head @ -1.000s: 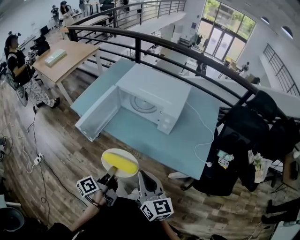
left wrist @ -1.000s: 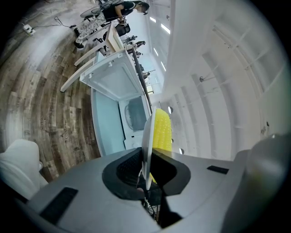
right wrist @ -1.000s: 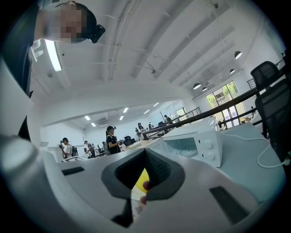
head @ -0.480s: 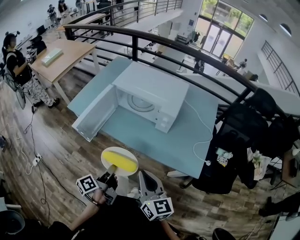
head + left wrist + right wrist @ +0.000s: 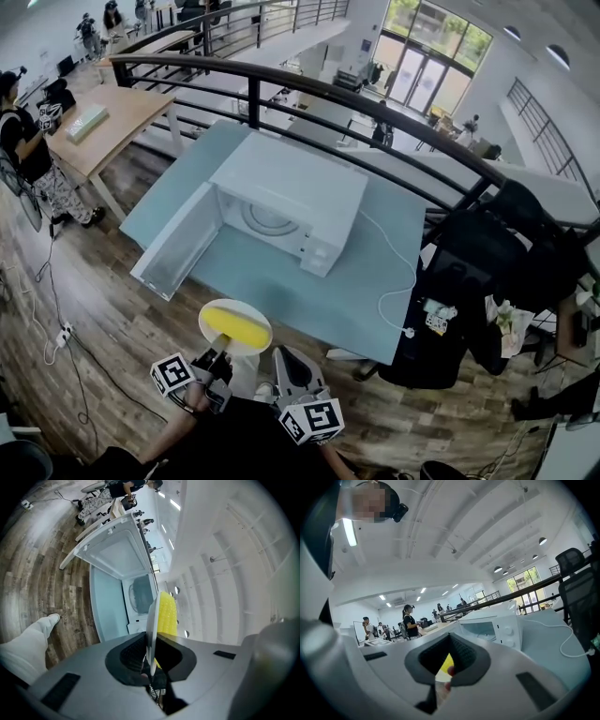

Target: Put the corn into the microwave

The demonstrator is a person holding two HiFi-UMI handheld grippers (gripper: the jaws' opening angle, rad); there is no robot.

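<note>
A yellow corn cob (image 5: 237,326) lies on a round white plate (image 5: 217,312) held over the wooden floor, just short of the table's near edge. My left gripper (image 5: 216,361) is shut on the plate's near rim. In the left gripper view the plate (image 5: 151,620) stands edge-on between the jaws, with the corn (image 5: 167,613) on its right. The white microwave (image 5: 286,204) sits on the table, its door (image 5: 173,246) swung open to the left and the cavity empty. My right gripper (image 5: 286,367) hangs beside the plate, jaws together, holding nothing.
The pale blue table (image 5: 328,295) carries the microwave and its white cable (image 5: 398,281). A black railing (image 5: 375,141) runs behind it. A chair draped in dark clothes (image 5: 469,281) stands at the right. A wooden desk (image 5: 103,122) and people are at far left.
Both grippers and the plate with the corn have come a little closer to the table and microwave. The left gripper's hold on the plate is unchanged.
</note>
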